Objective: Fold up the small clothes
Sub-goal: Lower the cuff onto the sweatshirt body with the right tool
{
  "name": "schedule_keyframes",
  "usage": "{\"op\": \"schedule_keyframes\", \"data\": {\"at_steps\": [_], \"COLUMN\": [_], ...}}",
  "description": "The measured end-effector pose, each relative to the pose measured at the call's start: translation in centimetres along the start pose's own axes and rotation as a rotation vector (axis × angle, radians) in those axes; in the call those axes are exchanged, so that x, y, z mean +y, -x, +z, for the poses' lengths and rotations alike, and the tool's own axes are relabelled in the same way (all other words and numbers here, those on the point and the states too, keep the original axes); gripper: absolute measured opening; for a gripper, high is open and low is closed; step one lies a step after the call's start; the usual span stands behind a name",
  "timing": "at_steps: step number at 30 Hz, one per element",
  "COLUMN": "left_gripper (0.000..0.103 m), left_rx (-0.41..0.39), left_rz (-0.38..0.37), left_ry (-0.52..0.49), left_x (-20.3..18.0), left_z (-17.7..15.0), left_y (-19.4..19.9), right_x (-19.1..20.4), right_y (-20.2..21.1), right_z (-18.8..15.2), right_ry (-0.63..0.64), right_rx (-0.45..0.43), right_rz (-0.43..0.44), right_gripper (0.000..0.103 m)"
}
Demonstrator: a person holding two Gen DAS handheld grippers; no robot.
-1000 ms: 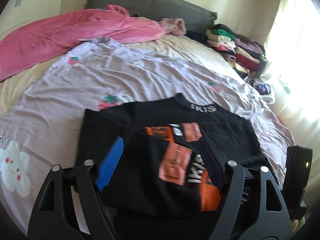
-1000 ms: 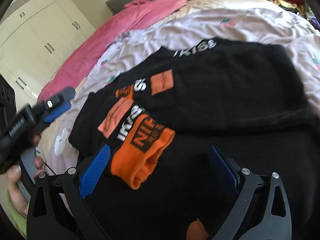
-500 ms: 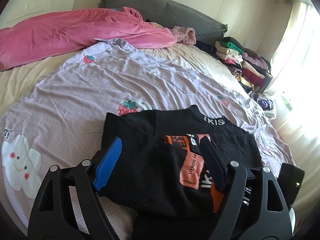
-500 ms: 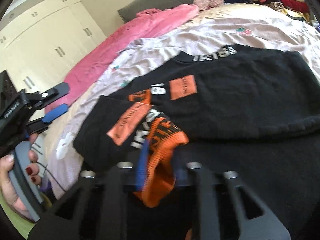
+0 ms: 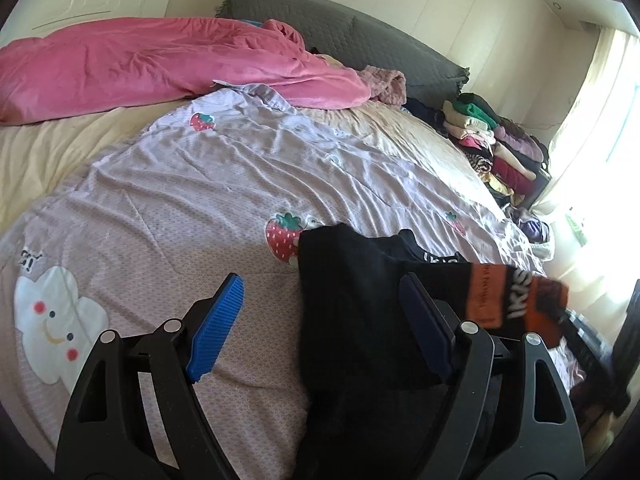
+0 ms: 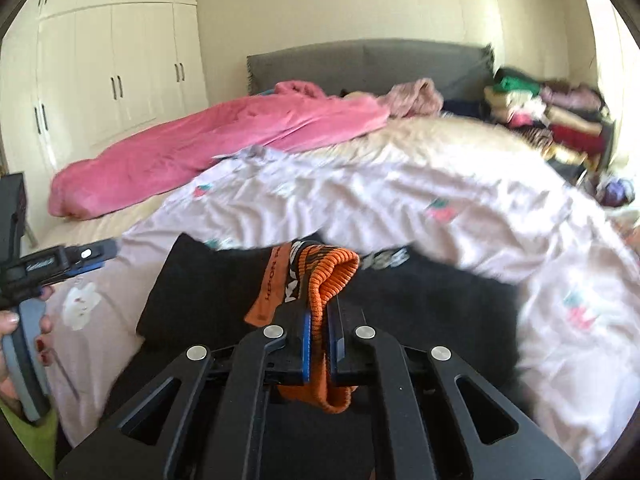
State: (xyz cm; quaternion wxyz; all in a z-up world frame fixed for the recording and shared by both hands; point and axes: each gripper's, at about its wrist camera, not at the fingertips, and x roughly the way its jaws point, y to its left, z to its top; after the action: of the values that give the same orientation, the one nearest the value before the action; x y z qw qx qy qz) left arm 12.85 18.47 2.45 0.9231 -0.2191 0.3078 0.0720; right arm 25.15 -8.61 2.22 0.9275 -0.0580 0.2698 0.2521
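A black sweater (image 5: 352, 304) with orange patches lies on the lilac strawberry sheet (image 5: 200, 200) at the near edge of the bed. My right gripper (image 6: 318, 320) is shut on the sweater's orange ribbed cuff (image 6: 334, 272) and holds the sleeve up off the body; in the left wrist view the raised cuff (image 5: 520, 300) hangs at the right. My left gripper (image 5: 320, 320) stands open over the sweater's left edge, its pads pressing on nothing. In the right wrist view the left gripper (image 6: 96, 258) shows at the far left, held by a hand (image 6: 24, 320).
A pink blanket (image 5: 160, 68) lies across the far left of the bed, below a grey headboard (image 5: 360, 44). Stacks of folded clothes (image 5: 496, 144) stand at the far right corner. White wardrobe doors (image 6: 120, 68) line the left wall. A bright curtained window is on the right.
My right gripper has shut on the orange cuff and risen with it, pulling the sleeve off the sweater's front. My left gripper has drifted left, so the sweater now sits at its right.
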Motion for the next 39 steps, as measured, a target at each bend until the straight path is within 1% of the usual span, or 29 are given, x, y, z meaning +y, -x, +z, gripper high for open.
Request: {"op": "schedule_keyframes", "data": {"at_steps": [4,7,10,14,18,21,24,27,28,29,30,32,36,39], "left_gripper": [0.073,0.073,0.073,0.073,0.073,0.073,0.073,0.073,0.073,0.073,0.073,0.073,0.073,0.073], "left_rx": [0.006,0.018,0.036,0.061,0.093,0.136,0.181,0.238,0.263,0.281,0.287,0.282,0.279,0.276], "left_rz": [0.003,0.009,0.016,0.014,0.003,-0.014,-0.016,0.005,0.009,0.018,0.024,0.02,0.009,0.006], "left_ry": [-0.013,-0.028,-0.051,-0.102,-0.166,-0.2,-0.243,-0.284,-0.29,-0.291,-0.293,-0.298,-0.291,-0.29], "left_x": [-0.2,-0.8,-1.8,-3.7,-6.2,-7.9,-9.5,-10.3,-10.2,-10.0,-10.0,-9.8,-9.6,-9.5], "left_z": [0.0,-0.2,-0.7,-1.3,-2.0,-2.4,-3.0,-4.1,-4.5,-5.0,-5.2,-5.5,-5.5,-5.5], "left_y": [-0.2,-0.7,-1.6,-2.9,-4.9,-7.0,-9.2,-11.3,-12.2,-12.8,-13.0,-13.0,-12.7,-12.6], "right_x": [-2.8,-5.0,-6.4,-6.8,-6.6,-6.5,-6.7,-7.0,-7.2,-7.4,-7.6,-8.2,-9.2,-8.1], "right_y": [-0.3,-0.7,-1.3,-1.7,-2.0,-2.2,-2.4,-2.5,-2.6,-2.7,-2.8,-2.9,-2.3,-1.9], "right_z": [0.5,-0.2,-1.0,-1.5,-1.7,-1.8,-1.9,-2.0,-2.1,-2.2,-2.4,-2.7,-3.2,-3.6], "right_ry": [0.041,-0.009,-0.05,-0.059,-0.033,-0.019,-0.018,-0.028,-0.028,-0.028,-0.029,-0.042,-0.12,-0.088], "right_rx": [0.013,0.023,0.041,0.054,0.061,0.068,0.079,0.082,0.085,0.093,0.099,0.113,0.126,0.137], "right_rz": [-0.083,-0.095,-0.096,-0.102,-0.122,-0.135,-0.15,-0.16,-0.175,-0.21,-0.25,-0.288,-0.237,-0.21], "right_gripper": [0.005,0.005,0.005,0.005,0.005,0.005,0.005,0.006,0.008,0.019,0.034,0.046,0.046,0.046]}}
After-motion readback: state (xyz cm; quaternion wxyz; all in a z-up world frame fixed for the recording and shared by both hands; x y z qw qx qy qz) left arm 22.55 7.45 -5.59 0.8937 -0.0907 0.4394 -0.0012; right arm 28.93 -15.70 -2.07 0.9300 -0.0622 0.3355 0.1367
